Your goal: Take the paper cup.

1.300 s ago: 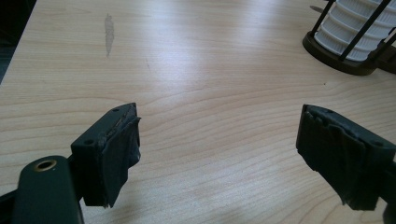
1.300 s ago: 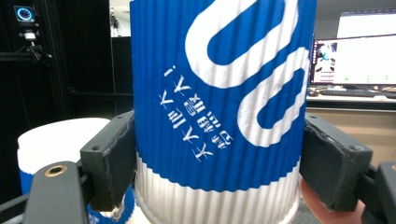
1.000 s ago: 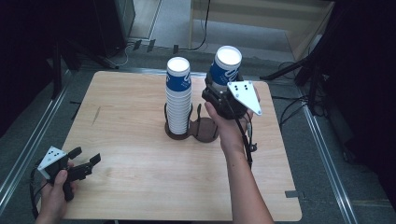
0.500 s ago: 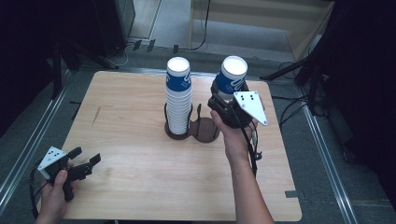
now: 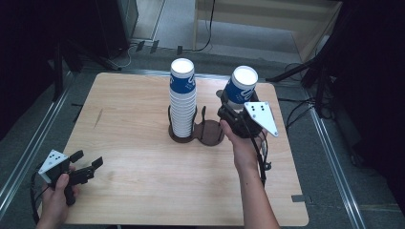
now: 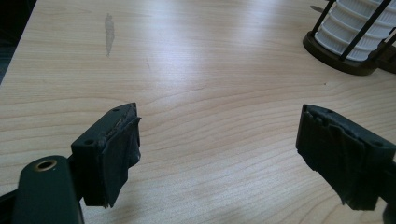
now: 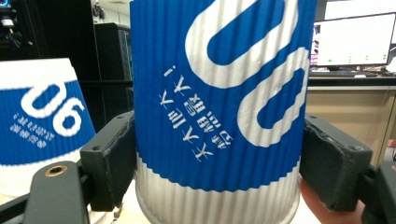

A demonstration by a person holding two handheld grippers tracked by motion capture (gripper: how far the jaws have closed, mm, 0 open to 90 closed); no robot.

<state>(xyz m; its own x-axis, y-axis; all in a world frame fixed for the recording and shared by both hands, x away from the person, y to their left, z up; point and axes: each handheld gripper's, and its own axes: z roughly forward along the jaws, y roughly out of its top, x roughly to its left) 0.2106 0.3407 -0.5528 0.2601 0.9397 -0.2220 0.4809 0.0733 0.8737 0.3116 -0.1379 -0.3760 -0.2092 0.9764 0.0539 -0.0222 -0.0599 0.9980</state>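
Observation:
My right gripper (image 5: 232,110) is shut on a blue-and-white ribbed paper cup (image 5: 241,86), held above the table's far right, just right of the dark cup holder (image 5: 210,134). In the right gripper view the cup (image 7: 219,107) sits between both pads (image 7: 109,163), and its print reads upside down. A tall stack of the same cups (image 5: 183,102) stands in the holder's left ring, and its top cup (image 7: 42,121) shows at the left. My left gripper (image 5: 87,159) rests low at the near left corner, open with nothing in it (image 6: 224,158). The stack's base (image 6: 359,32) lies far ahead of it.
The wooden table (image 5: 129,119) has a small dark mark (image 5: 98,118) at its left. The holder's right ring (image 5: 212,131) holds nothing. Cables and metal rails run along the floor around the table. A monitor (image 7: 352,42) glows behind the cup.
My right gripper has carried the cup a little to the right and toward the person. The left gripper has stayed in place.

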